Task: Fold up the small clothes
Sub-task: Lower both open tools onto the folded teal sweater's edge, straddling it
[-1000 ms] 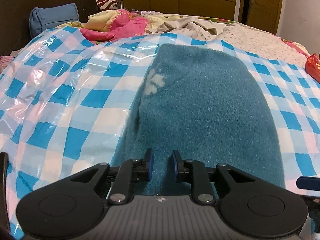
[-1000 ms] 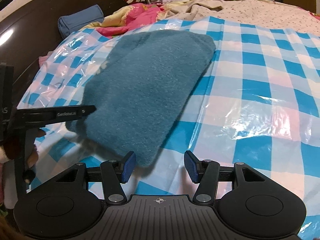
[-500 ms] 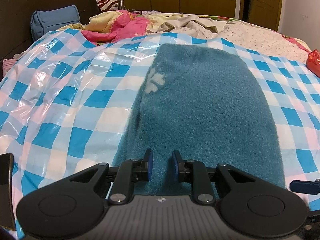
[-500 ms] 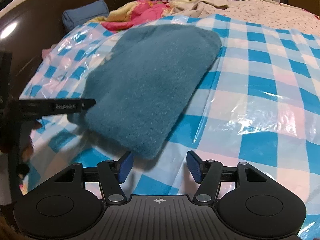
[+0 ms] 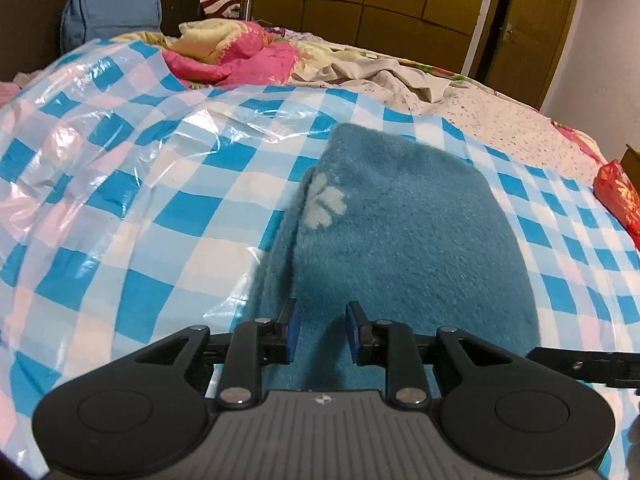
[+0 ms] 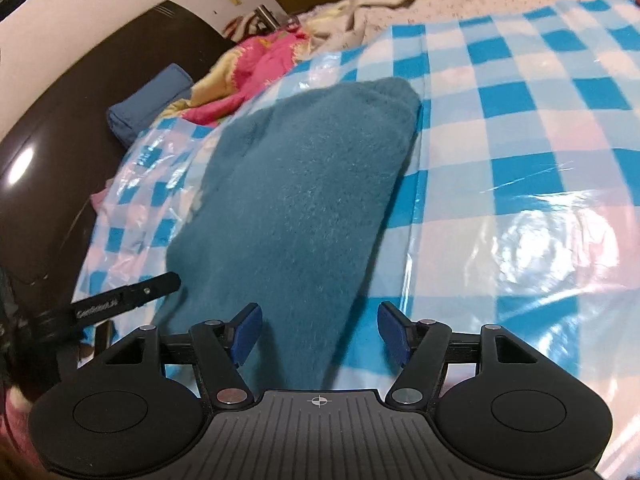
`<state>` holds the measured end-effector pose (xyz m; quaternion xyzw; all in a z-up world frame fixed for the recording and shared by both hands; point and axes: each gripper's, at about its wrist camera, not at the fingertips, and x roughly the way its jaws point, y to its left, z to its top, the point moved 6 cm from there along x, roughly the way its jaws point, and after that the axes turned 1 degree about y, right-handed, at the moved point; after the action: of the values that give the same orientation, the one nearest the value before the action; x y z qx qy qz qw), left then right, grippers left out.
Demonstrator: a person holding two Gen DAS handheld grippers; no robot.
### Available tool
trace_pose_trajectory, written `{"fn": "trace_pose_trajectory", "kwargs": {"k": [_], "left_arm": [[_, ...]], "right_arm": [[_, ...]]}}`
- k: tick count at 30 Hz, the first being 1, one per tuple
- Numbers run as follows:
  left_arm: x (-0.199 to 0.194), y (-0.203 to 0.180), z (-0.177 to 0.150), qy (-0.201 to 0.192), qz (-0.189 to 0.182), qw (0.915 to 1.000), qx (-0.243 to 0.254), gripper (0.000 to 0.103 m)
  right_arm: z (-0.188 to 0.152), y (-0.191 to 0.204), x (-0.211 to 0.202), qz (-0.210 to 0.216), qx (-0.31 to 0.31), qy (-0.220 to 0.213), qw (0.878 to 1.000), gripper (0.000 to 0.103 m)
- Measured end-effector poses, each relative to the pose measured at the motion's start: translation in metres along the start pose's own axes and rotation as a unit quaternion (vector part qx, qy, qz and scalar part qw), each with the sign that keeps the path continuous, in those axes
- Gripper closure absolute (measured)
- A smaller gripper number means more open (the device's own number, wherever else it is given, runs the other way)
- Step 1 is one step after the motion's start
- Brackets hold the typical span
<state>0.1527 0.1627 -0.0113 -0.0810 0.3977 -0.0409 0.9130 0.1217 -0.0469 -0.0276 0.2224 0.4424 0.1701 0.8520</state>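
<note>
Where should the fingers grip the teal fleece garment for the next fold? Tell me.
Probably the near corners of the teal fleece garment, coming in low from the near edge. It lies flat and long on the checked plastic sheet, with its near end between both grippers' fingers.

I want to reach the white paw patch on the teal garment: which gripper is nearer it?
Left. The left gripper sits over the teal garment below the white paw patch; right gripper is at the opposite side.

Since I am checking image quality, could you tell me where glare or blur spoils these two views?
Left wrist: glare streaks on the plastic checked sheet; teal garment sharp. Right wrist: broad glare on the sheet at right, bright spot on the dark headboard, slight motion blur.
</note>
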Motion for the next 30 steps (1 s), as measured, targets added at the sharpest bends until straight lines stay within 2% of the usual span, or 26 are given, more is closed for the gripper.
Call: {"fn": "trace_pose_trajectory", "kwargs": {"k": [2, 6, 9, 16, 19, 23, 30], "left_arm": [[0.005, 0.007, 0.004, -0.003, -0.013, 0.9998, -0.015, 0.064], [0.008, 0.017, 0.014, -0.016, -0.058, 0.9974, -0.039, 0.062], [0.023, 0.019, 0.021, -0.004, -0.072, 0.9966, -0.039, 0.058], [0.049, 0.028, 0.020, 0.018, -0.123, 0.9906, -0.057, 0.049], [0.050, 0.028, 0.016, 0.018, -0.126, 0.9898, -0.063, 0.048], [0.045, 0.019, 0.009, 0.023, -0.134, 0.9883, -0.068, 0.049], [0.033, -0.026, -0.011, 0.039, -0.154, 0.9866, -0.036, 0.048]], "right_arm": [[0.004, 0.000, 0.014, 0.005, 0.006, 0.010, 1.000, 0.036], [0.011, -0.010, 0.032, 0.049, 0.066, 0.022, 0.996, 0.034], [0.014, -0.014, 0.045, 0.062, 0.079, 0.029, 0.995, 0.026], [0.022, -0.010, 0.064, 0.092, 0.093, 0.037, 0.991, 0.020], [0.021, -0.006, 0.069, 0.088, 0.088, 0.038, 0.991, 0.023], [0.020, -0.005, 0.061, 0.074, 0.064, 0.049, 0.994, 0.038], [0.013, -0.025, 0.028, 0.068, 0.063, 0.061, 0.994, 0.043]]}}
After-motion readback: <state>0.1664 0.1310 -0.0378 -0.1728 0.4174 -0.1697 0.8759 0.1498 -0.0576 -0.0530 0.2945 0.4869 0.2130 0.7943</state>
